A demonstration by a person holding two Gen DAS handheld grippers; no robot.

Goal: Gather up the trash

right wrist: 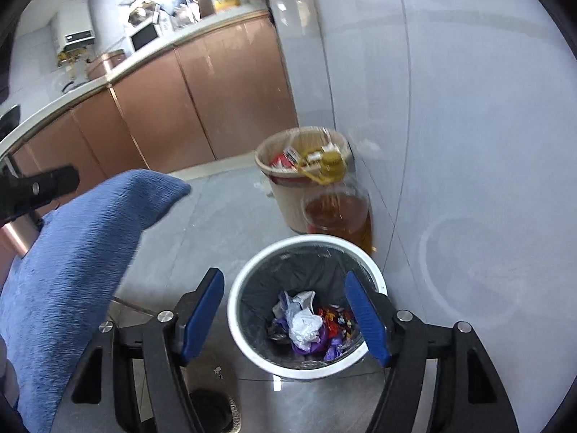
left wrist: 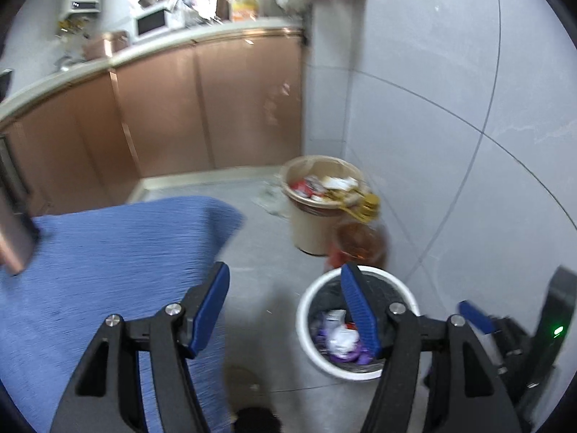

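A white trash bin point(right wrist: 236, 310) with a black liner stands on the floor and holds crumpled wrappers point(right wrist: 306, 324), white, purple and red. It also shows in the left wrist view point(left wrist: 306, 310). My right gripper point(right wrist: 285, 321) is open and empty above the bin's mouth. My left gripper point(left wrist: 285, 310) is open and empty, to the left of the bin, with its right finger over the bin. The right gripper's blue finger point(left wrist: 476, 315) shows at the right of the left wrist view.
A blue cloth point(left wrist: 108, 270) covers a surface on the left, also in the right wrist view point(right wrist: 79, 252). A beige bin point(right wrist: 288, 198) full of rubbish and a bottle of amber liquid point(right wrist: 342, 220) stand by the tiled wall. Copper cabinets point(left wrist: 180, 108) lie behind. A floor drain point(right wrist: 216, 411) is below.
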